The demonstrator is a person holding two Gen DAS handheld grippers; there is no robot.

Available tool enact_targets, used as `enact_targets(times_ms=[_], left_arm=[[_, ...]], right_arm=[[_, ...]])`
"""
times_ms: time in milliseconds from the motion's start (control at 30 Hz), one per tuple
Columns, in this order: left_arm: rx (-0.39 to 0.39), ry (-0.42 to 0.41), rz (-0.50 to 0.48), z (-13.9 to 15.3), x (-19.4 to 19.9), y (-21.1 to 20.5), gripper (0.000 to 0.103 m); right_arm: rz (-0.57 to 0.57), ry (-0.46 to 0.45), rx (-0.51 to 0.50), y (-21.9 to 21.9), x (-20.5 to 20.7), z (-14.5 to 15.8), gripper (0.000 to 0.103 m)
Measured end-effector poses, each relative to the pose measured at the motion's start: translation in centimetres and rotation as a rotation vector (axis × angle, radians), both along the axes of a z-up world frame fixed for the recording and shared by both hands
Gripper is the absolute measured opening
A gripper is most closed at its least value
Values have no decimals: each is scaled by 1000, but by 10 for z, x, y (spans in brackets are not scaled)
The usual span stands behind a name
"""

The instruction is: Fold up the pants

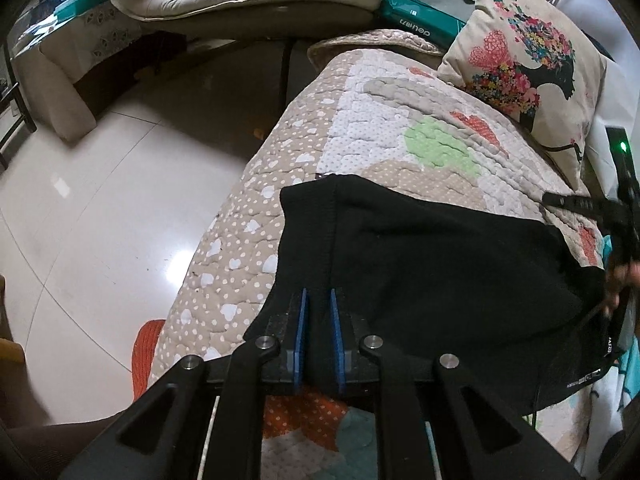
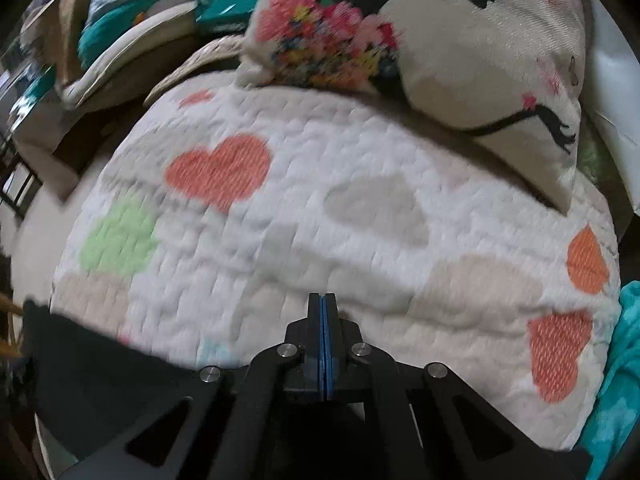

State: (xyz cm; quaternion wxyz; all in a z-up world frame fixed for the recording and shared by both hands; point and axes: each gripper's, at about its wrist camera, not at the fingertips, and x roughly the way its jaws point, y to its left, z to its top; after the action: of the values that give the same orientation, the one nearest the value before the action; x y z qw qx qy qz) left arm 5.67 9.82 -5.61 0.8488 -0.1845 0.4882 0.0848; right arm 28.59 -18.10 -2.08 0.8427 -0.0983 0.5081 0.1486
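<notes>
Left wrist view: black pants lie spread on a quilt patterned with hearts and white dots. The garment's long axis runs across the picture, from a stitched edge at the left toward the right edge of the view, where the cloth bunches near the other tool. The left gripper holds a fold of the black cloth near that stitched edge; its blue-padded fingers stand a little apart with fabric pinched between them. A small white label on the cloth at lower right carries printing too small to read. At the far right the right gripper shows as a dark frame with a green light above it. A cushion printed with a woman's profile and flowers leans at the far end of the quilt. Behind it lies a teal package with white lettering that appears upside down and is not clearly legible. Glossy floor tiles fill the left.

Right wrist view, blurred: the right gripper has its blue pads pressed together, and black cloth hangs beneath the frame, though the grip itself is hidden. The pants show as a dark mass at lower left on the quilt. The cushion sits at the top.
</notes>
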Motion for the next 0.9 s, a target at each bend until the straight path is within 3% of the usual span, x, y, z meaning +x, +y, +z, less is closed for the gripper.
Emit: enact_targets(times_ms=[100, 200, 233, 267, 333, 467, 633, 667, 700, 733, 900], left_arm=[[3, 3, 3, 0, 1, 0, 13], [-9, 4, 10, 1, 1, 1, 13], [-12, 4, 11, 1, 0, 1, 13], [-18, 4, 13, 2, -1, 2, 14], [-30, 5, 18, 3, -2, 4, 14], [-54, 4, 25, 5, -3, 5, 15], [-44, 2, 17, 5, -4, 3, 15], [-43, 2, 17, 5, -4, 3, 15], [-41, 3, 18, 5, -4, 3, 15], [-39, 5, 19, 4, -4, 3, 15], [-34, 8, 19, 4, -3, 1, 16]], right_arm=[[-42, -27, -39, 5, 14, 0, 1], [-61, -5, 23, 1, 16, 4, 5], [-49, 7, 35, -1, 13, 5, 19], [-29, 20, 46, -3, 8, 7, 51], [10, 23, 68, -8, -6, 11, 80], [109, 77, 80, -11, -34, 3, 80], [167, 93, -5, -5, -51, -29, 75], [171, 81, -1, -3, -54, -28, 51], [171, 89, 32, -2, -54, -24, 32], [160, 100, 42, -2, -53, -22, 24], [125, 61, -9, 5, -45, -17, 15]])
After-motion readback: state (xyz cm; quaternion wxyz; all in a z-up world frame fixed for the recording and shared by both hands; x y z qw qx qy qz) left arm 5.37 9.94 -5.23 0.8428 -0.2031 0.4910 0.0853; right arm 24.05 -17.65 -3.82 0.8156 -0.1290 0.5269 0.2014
